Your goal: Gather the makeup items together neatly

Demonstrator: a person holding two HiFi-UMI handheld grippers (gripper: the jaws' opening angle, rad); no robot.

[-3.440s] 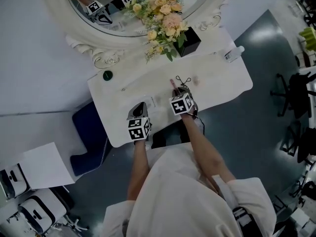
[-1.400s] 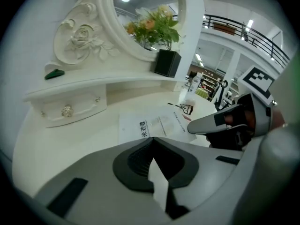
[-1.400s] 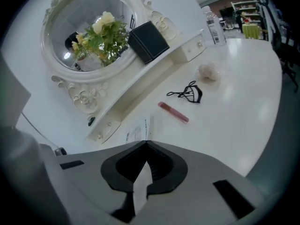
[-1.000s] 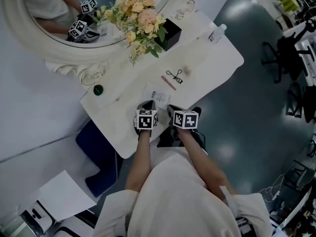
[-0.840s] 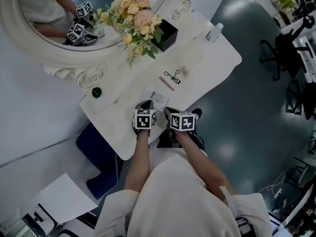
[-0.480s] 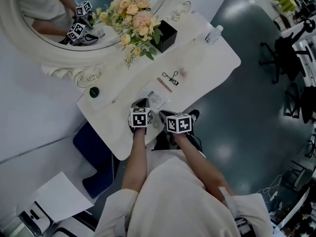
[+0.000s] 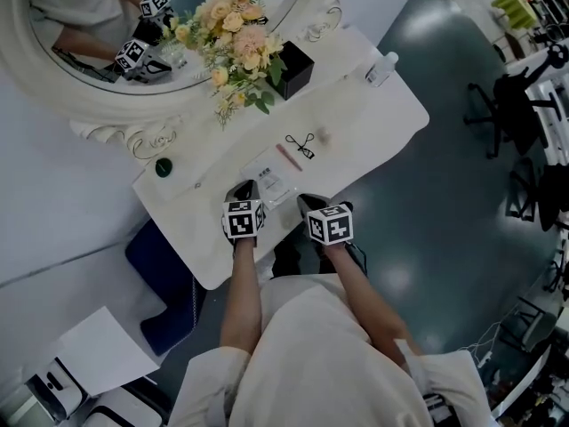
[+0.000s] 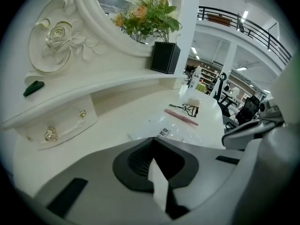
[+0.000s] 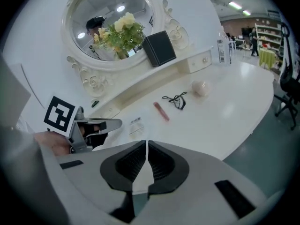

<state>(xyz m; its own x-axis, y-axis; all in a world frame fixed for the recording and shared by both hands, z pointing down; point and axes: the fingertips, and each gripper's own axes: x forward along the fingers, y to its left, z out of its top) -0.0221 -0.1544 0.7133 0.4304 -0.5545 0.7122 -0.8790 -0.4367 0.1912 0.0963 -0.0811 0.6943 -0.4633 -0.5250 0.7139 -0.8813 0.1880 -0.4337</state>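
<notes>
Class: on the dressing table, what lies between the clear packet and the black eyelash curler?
A pink stick lies between the packet and the curler, clearest in the right gripper view.

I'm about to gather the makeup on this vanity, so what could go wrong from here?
The clear packet lies flat near the front edge of the table; a push may slide it off instead of lifting it. The pink stick and eyelash curler lie close together, so grabbing one could knock the other. The round puff might roll if nudged.
</notes>
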